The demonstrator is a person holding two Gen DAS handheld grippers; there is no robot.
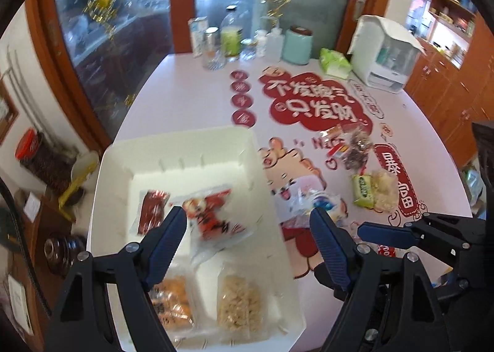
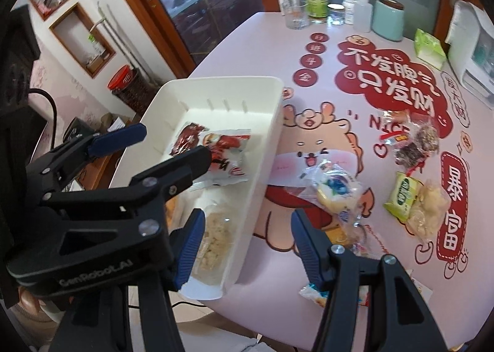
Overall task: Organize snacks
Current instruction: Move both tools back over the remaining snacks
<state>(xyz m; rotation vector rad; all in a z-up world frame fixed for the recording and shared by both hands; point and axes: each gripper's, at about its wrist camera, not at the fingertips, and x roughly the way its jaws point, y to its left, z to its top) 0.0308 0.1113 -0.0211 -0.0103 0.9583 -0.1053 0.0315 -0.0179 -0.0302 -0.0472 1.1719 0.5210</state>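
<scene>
Left wrist view: the left gripper [image 1: 247, 222] is hanging wide and empty above the white bin [image 1: 191, 148]

Right wrist view: the right gripper [image 2: 247, 228] is gaping, nothing held; ahead lies the light, crinkly blueberry pastry packet [image 2: 335, 186], likely best pinched mid-body

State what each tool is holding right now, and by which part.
Nothing is held. The left tool stands open above the white bin; the right tool is open too, over the table edge, gripping no snack.
</scene>
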